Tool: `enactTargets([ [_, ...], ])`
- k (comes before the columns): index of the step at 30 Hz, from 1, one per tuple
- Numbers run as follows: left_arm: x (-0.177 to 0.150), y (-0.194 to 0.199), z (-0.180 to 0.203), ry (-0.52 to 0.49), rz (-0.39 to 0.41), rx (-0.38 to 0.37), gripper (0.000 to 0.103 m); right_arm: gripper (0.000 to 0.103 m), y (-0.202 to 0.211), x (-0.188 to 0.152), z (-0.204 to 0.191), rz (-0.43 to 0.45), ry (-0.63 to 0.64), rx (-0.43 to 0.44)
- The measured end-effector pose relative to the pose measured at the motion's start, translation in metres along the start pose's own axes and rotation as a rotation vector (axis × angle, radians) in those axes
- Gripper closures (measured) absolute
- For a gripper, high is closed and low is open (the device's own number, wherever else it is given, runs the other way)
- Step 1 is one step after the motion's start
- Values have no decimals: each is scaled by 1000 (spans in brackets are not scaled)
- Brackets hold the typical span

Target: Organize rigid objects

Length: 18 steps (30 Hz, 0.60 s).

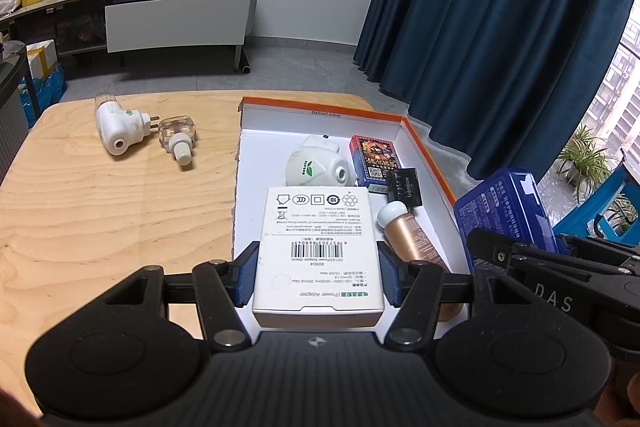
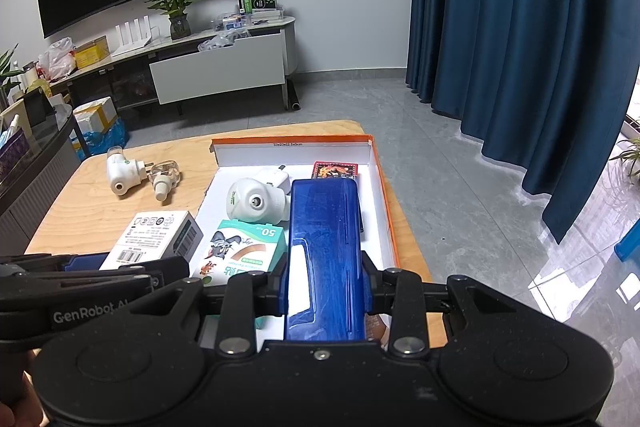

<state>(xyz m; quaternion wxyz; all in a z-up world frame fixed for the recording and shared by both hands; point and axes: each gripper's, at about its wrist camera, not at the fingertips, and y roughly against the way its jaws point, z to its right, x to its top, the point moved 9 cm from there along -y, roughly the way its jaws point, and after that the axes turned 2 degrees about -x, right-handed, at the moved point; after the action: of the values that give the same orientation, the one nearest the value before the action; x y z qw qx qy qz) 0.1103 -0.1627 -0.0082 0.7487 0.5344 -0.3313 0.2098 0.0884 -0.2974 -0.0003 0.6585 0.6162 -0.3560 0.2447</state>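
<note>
Left wrist view. Wooden table (image 1: pixel 100 211) with an open white tray box, orange-edged (image 1: pixel 424 147), on its right part. Inside the box: a white plug-in vaporizer with a green leaf logo (image 1: pixel 312 165), a card pack with red-and-blue art (image 1: pixel 370 157), a small black box (image 1: pixel 406 187) and a copper-coloured bottle with a white cap (image 1: pixel 408 233), all crowding the far and right parts of the box. Outside it, on bare wood to the left, a second white plug-in vaporizer (image 1: pixel 118 125) with a clear refill bottle (image 1: pixel 178 139) just beside it. The left gripper (image 1: pixel 318 277) is clamped on a white power adapter box (image 1: pixel 318 247), blue pads against its two long sides, barcode face up; the box is held over the near end of the tray. At right, the blue plastic case (image 1: pixel 504 211) and part of the right gripper's black body show.

Right wrist view. The right gripper (image 2: pixel 325 291) is closed tight on the blue plastic case (image 2: pixel 324 247), which points away along the fingers, above the tray's right half and hiding part of the card pack (image 2: pixel 335 169). A teal bandage box (image 2: pixel 244 251) lies in the tray left of the case, with the leaf-logo vaporizer (image 2: pixel 252 201) beyond it. The adapter box (image 2: pixel 160 239) sits at left, over the tray's left edge (image 2: pixel 210 193).
</note>
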Motion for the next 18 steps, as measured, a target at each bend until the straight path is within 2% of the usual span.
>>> enactTargets([
  [18,1,0,0,-1,2,0,43,63,-2,0,1,-3,2,2],
])
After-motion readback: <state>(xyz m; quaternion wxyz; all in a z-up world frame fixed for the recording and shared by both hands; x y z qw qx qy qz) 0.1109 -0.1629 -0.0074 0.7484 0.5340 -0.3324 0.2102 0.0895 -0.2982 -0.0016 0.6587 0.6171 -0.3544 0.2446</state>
